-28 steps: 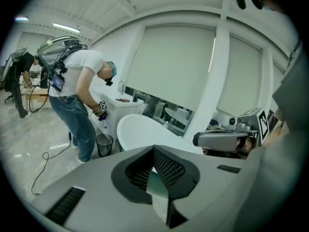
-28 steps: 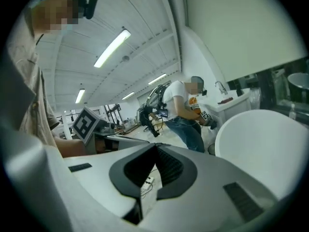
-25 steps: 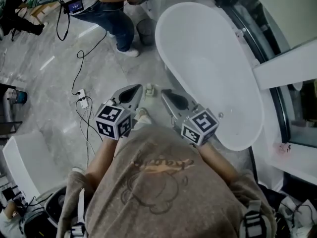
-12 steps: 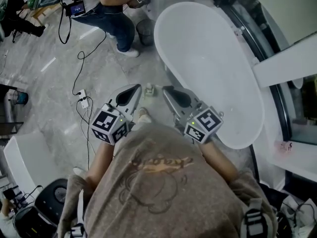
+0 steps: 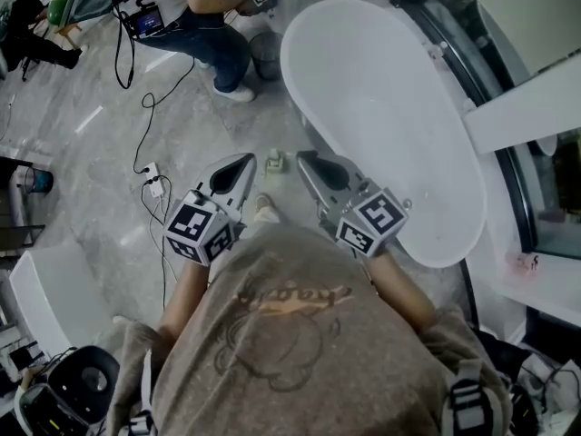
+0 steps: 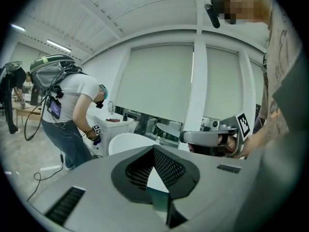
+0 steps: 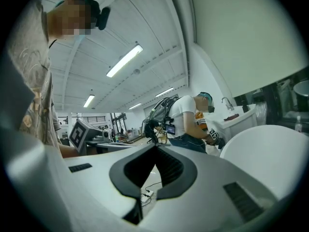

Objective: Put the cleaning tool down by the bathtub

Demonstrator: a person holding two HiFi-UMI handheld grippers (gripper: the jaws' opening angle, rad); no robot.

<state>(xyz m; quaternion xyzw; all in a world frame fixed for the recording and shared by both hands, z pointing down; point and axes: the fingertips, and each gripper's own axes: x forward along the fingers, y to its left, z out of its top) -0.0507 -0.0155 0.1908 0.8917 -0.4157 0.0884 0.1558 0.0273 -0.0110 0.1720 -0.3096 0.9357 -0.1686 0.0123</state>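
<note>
Hovering above the floor (image 5: 109, 143): left claw (image 5: 251, 158) pressed together, empty | right claw (image 5: 300, 156) likewise | cleaning tool (image 5: 274, 163) is lying between them, beside the bathtub (image 5: 381, 107).

cleaning tool (image 5: 274, 163): small pale greenish thing, shape too small to tell surely | where: on the grey floor (image 5: 109, 162), near the bathtub (image 5: 381, 107), not touching it | bathtub: white, oval

No word, number or brand can be read anywhere. The print on the person's brown shirt (image 5: 290, 325) is too blurred to make out. The cubes on the left gripper (image 5: 247, 160) and right gripper (image 5: 302, 158) bear only black-and-white square patterns.
</note>
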